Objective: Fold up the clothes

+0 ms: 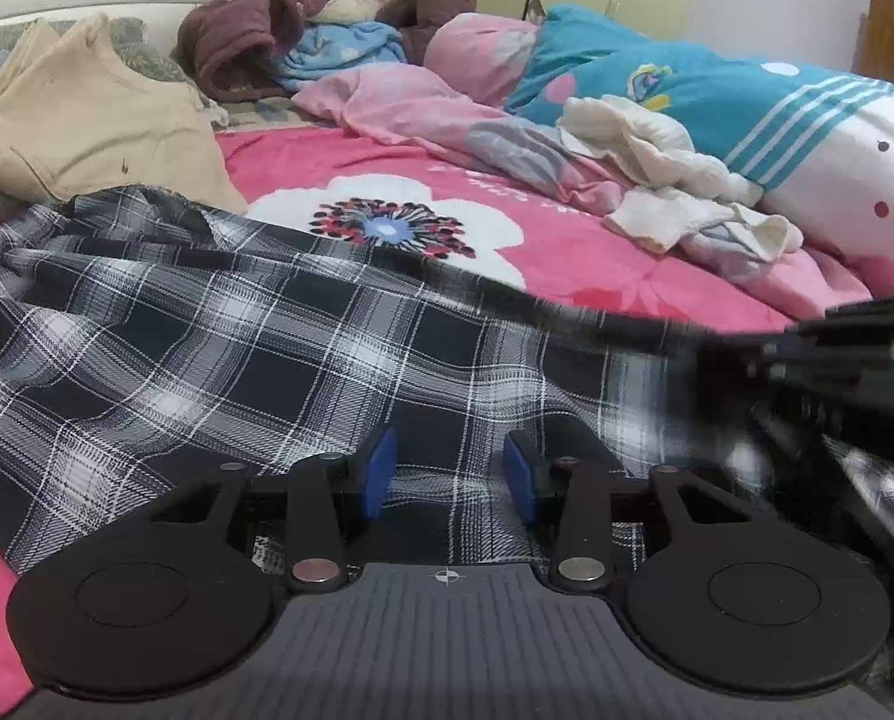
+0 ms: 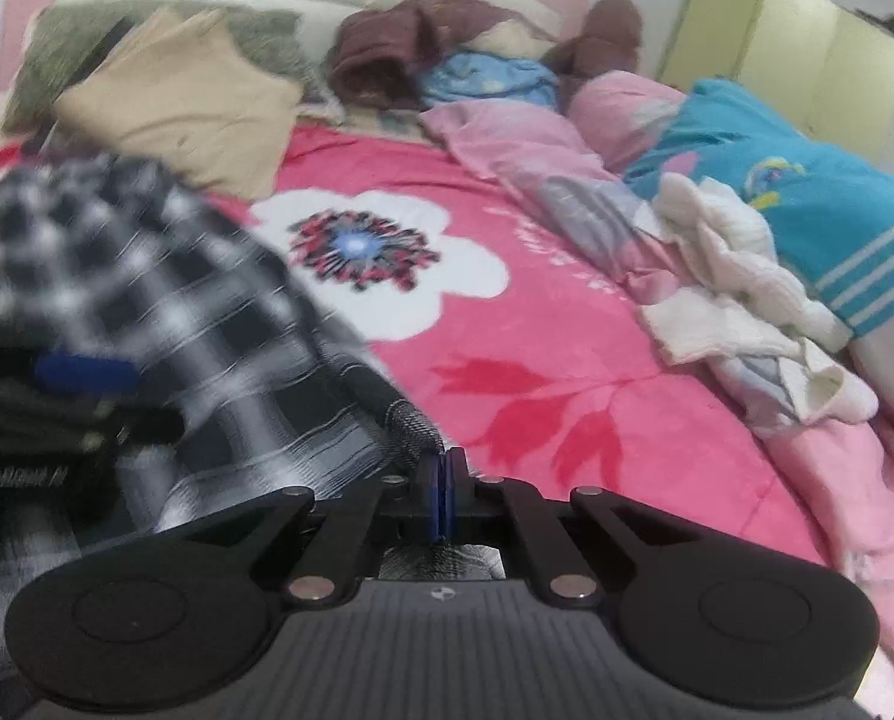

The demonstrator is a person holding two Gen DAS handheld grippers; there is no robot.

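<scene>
A black-and-white plaid garment [image 1: 219, 324] lies spread over the pink bed. My left gripper [image 1: 450, 477] hovers just over it, open, its blue pads [image 1: 381, 471] apart with plaid cloth showing between them. In the right wrist view my right gripper [image 2: 442, 489] is shut, pinching a dark edge of the plaid garment [image 2: 165, 312], which stretches off to the left and is blurred. The right gripper [image 1: 837, 348] shows as a blurred black shape at the right of the left wrist view. The left gripper [image 2: 57, 390] appears blurred at the left edge of the right wrist view.
The pink floral quilt [image 1: 567, 240] covers the bed. A beige garment [image 1: 87, 120] lies at the back left, brown and light-blue clothes [image 1: 303, 48] at the headboard. A white garment [image 1: 675, 180] rests on the pink and teal bedding [image 1: 717, 90] on the right.
</scene>
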